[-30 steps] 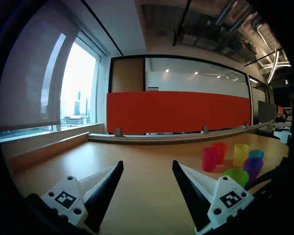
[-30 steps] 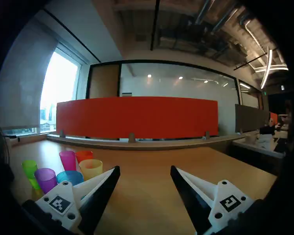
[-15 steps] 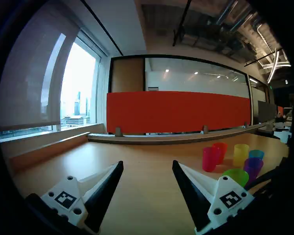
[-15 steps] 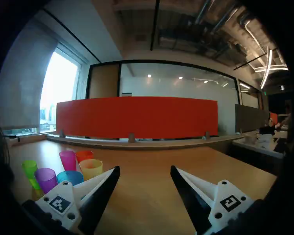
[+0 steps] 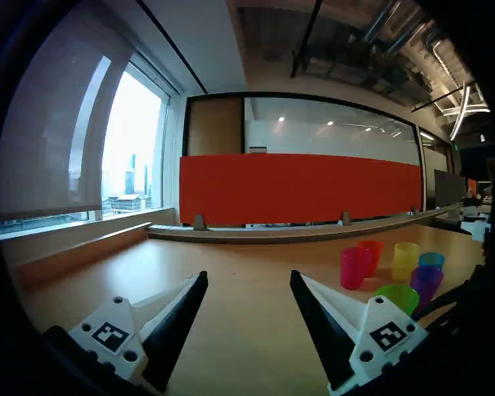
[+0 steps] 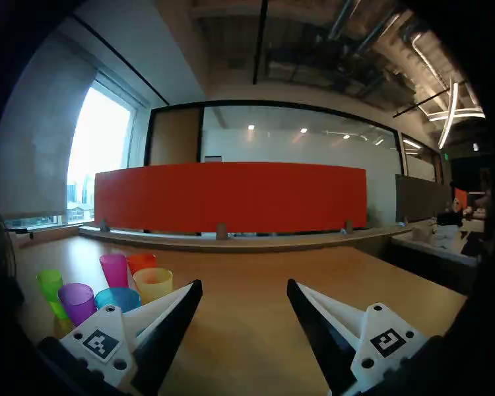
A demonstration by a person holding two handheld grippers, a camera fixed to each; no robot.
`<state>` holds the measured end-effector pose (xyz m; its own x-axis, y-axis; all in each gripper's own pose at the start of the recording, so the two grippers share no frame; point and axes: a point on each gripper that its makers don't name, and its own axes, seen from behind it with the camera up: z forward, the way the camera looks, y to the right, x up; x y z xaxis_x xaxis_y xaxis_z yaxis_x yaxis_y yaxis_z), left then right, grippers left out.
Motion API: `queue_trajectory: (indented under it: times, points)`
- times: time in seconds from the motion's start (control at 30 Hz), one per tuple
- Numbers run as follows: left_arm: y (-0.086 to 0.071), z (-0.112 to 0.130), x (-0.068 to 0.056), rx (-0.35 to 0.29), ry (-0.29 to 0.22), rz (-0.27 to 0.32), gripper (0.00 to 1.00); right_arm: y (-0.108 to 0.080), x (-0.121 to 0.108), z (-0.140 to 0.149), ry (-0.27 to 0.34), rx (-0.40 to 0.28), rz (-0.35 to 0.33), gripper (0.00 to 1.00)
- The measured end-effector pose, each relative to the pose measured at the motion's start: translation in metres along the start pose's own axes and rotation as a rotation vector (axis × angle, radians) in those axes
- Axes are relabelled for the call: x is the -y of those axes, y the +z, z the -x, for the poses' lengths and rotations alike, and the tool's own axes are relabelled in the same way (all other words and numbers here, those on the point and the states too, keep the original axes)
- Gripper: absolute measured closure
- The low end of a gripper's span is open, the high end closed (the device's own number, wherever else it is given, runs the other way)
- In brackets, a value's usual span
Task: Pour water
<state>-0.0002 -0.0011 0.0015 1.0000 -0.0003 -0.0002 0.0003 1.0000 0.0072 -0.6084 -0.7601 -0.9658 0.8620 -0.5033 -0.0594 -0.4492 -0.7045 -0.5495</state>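
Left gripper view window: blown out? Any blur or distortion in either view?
Left gripper view: the window is overexposed and the skyline pale; the cups look sharp. Right gripper view: window also blown out, cups crisp, fisheye bows the red partition, the ceiling light strip glares. No motion blur in either.

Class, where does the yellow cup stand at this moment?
In the right gripper view, the yellow cup stands at lower left on the desk, in front of the orange cup, beside the blue cup.

claw (image 6: 244, 290) spread empty over table (image 6: 261, 277), cups (image 6: 115, 284) leftward.
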Motion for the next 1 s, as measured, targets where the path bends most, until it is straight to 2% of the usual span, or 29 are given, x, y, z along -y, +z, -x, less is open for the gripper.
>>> queue_trajectory:
  times: [0.7,1.0]
  points:
    - [-0.001,0.000,0.000,0.000,0.000,0.000,0.08,-0.013,-0.022,-0.001,0.000,-0.001,0.041,0.00]
    - [0.000,0.000,0.000,0.000,0.000,0.000,0.08,-0.026,-0.033,0.001,0.000,-0.001,0.063,0.00]
